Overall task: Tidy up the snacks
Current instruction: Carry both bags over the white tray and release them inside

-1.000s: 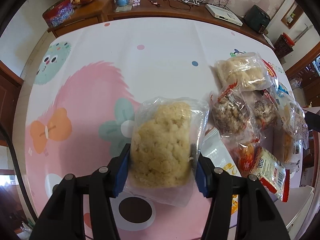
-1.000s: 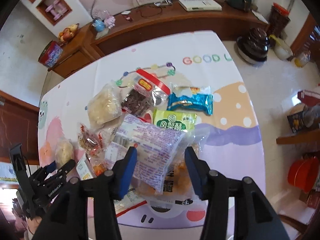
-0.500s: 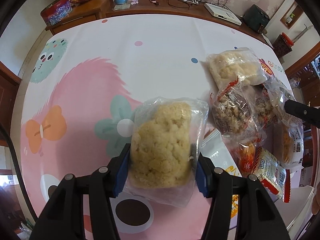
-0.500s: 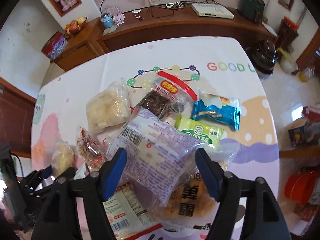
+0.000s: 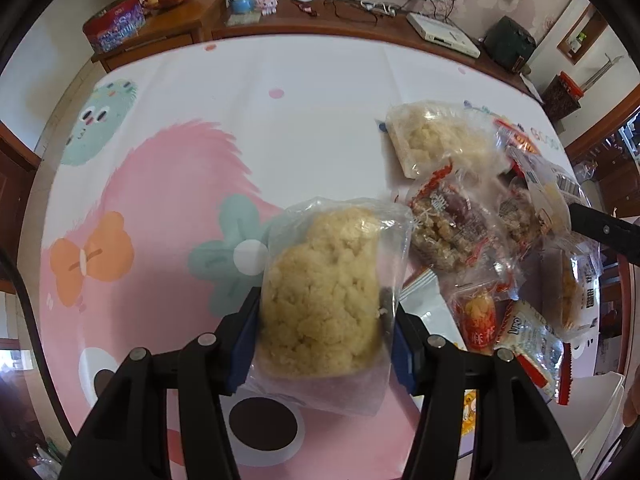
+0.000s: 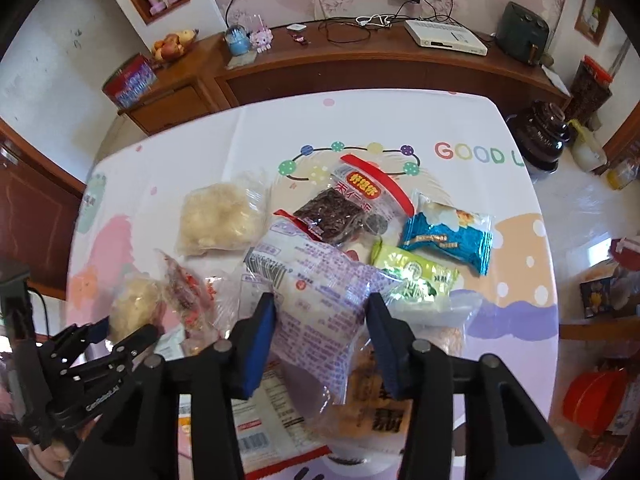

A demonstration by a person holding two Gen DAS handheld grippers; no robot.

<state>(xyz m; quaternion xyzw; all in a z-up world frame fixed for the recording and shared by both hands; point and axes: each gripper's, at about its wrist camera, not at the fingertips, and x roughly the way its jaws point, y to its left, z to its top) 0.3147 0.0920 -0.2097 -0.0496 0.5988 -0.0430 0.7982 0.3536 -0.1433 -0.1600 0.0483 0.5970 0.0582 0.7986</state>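
Observation:
My left gripper (image 5: 326, 320) is shut on a clear bag of pale yellow crumbly snack (image 5: 324, 272), held above the pink cartoon tablecloth (image 5: 200, 128). In the right wrist view the same left gripper (image 6: 120, 328) and its bag (image 6: 134, 308) show at the lower left. My right gripper (image 6: 320, 320) points down over the snack pile. Its jaws are closing, and the blue pads press both sides of a clear packet with purple print (image 6: 316, 276). Around it lie a second yellow crumbly bag (image 6: 218, 220), a dark snack with a red header (image 6: 340, 208), a blue packet (image 6: 448, 236) and a green packet (image 6: 412, 276).
More packets lie under and beside the purple one, among them a red-trimmed nut snack (image 5: 448, 232). A white plastic rim (image 5: 592, 412) shows at the table's near right. A wooden sideboard (image 6: 360, 68) with a fruit bowl, a tin and cables stands behind the table.
The right gripper's jaws spread wide half a second ago and have since come in onto the purple-printed packet. The left gripper keeps its grip on the yellow bag, nearly still.

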